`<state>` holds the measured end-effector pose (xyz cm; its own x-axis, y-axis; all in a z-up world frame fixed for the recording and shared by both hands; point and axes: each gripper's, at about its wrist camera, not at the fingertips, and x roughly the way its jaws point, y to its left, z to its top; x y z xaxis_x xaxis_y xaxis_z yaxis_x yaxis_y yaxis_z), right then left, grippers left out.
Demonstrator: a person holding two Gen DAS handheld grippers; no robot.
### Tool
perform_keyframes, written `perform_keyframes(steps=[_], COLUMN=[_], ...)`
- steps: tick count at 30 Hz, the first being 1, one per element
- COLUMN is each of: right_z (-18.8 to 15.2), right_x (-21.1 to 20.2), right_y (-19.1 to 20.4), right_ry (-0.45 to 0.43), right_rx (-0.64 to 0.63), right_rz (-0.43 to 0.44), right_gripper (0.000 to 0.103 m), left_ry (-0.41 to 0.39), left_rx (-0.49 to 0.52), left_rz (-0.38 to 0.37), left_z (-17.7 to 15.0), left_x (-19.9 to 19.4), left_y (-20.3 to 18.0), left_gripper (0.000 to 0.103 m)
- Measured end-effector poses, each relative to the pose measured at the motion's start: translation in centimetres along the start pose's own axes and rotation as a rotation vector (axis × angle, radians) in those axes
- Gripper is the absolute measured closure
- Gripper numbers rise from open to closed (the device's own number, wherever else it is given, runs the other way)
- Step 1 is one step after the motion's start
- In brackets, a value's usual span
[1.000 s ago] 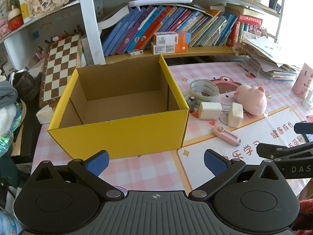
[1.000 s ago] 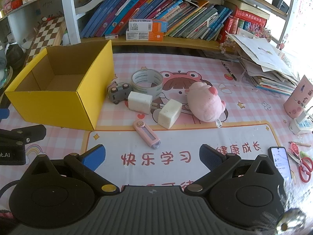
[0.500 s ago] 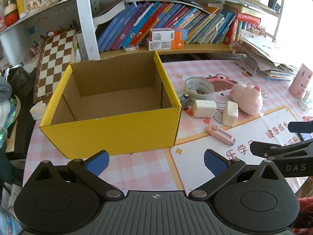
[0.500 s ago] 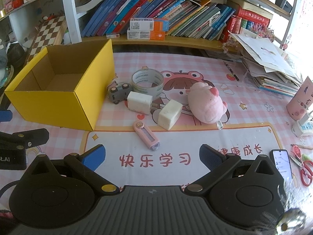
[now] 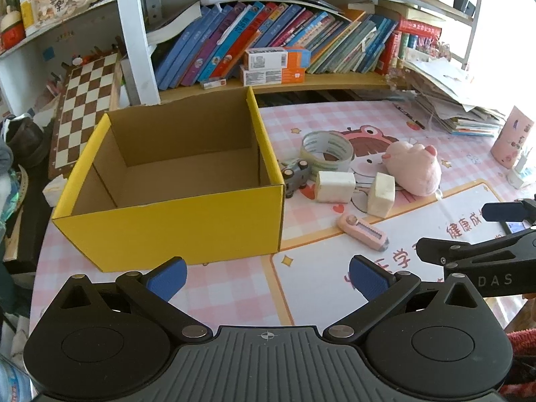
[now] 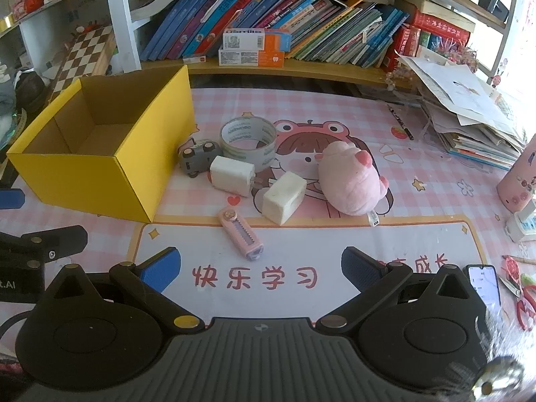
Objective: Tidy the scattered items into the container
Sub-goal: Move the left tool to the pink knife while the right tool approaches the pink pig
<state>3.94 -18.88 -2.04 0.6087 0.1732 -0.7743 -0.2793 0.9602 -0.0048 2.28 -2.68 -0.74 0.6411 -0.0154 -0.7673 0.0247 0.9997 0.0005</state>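
An empty yellow cardboard box (image 5: 174, 231) (image 6: 100, 181) stands open on the pink checked table. To its right lie a tape roll (image 6: 248, 142), a grey toy car (image 6: 197, 158), two white blocks (image 6: 231, 176) (image 6: 284, 197), a pink plush pig (image 6: 350, 177) and a pink utility knife (image 6: 240, 234). The same group shows in the left wrist view, with the knife (image 5: 363, 232) nearest. My left gripper (image 5: 266, 276) is open in front of the box. Open as well, my right gripper (image 6: 259, 268) hovers over the white mat just short of the knife. Neither holds anything.
A bookshelf (image 6: 284, 67) with leaning books runs along the back. A chessboard (image 5: 87, 107) leans at the left. Stacked papers (image 6: 469, 117) fill the right, with a pink cup (image 6: 519, 181), a phone (image 6: 484, 284) and red scissors (image 6: 526, 298) near the right edge.
Both views have shifted slightly. The box sits a little farther from the left gripper and more to the left. The scattered items look marginally closer in the right view. Both grippers stayed open.
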Motion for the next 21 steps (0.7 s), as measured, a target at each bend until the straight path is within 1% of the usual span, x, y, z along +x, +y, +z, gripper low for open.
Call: perform_keyframes(steps=[6, 14, 17, 21], right_z=[0.2, 0.4, 0.5, 0.5], right_x=[0.3, 0.9, 1.2, 1.5], right_y=[-1.4, -3.7, -4.5, -5.4], right_ry=[-0.001, -0.002, 0.0, 0.002], right_rx=[-0.007, -0.018, -0.025, -0.03], right_rz=[0.014, 0.036, 0.048, 0.067], right_gripper=[0.0, 0.0, 0.0, 0.0], left_ry=[-0.004, 0.006, -0.001, -0.002], left_rx=[0.038, 0.043, 0.081, 0.14], left_rz=[0.008, 0.02, 0.035, 0.034], left_z=[0.3, 0.7, 0.7, 0.7], left_x=[0.2, 0.9, 1.1, 1.3], left_y=[-1.9, -4.2, -5.4, -7.1], left_gripper=[0.0, 0.0, 0.0, 0.0])
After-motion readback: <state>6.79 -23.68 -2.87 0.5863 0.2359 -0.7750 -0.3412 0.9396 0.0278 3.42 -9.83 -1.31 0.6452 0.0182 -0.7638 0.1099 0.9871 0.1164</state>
